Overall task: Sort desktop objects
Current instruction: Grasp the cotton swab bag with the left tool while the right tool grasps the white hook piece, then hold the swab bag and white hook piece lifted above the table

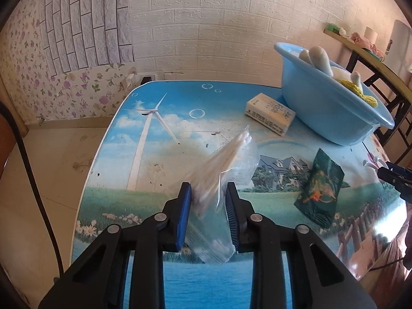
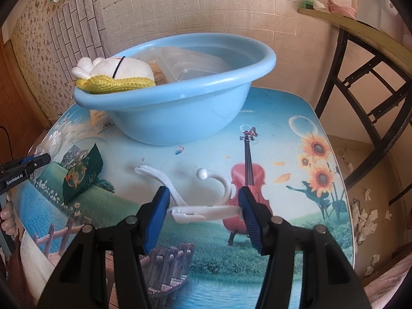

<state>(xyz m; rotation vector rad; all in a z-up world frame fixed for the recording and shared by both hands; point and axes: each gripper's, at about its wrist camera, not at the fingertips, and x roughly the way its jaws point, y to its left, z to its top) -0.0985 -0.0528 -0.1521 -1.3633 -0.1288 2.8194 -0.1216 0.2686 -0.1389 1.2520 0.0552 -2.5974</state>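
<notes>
My left gripper [image 1: 207,188] is shut on a clear plastic bag of white cotton swabs [image 1: 226,159], which sticks out ahead of the pads and is lifted over the picture-printed table [image 1: 154,154]. In the right wrist view, my right gripper [image 2: 204,190] is shut on a white plastic hook-shaped hanger [image 2: 206,209], which spans the gap between the blue pads. A dark green snack packet [image 1: 322,188] lies on the table between both grippers. Beside the blue basin [image 1: 322,113] rests a white box [image 1: 269,113]. The basin [image 2: 180,118] holds a white plush toy [image 2: 121,69], a yellow knit piece and a clear container.
A black-framed side table [image 2: 360,77] with small items on top stands to the right of the table. Torn paper scraps [image 2: 365,219] litter the floor beside it. A black cable [image 1: 33,170] hangs at the left. The brick-pattern wall is close behind the table.
</notes>
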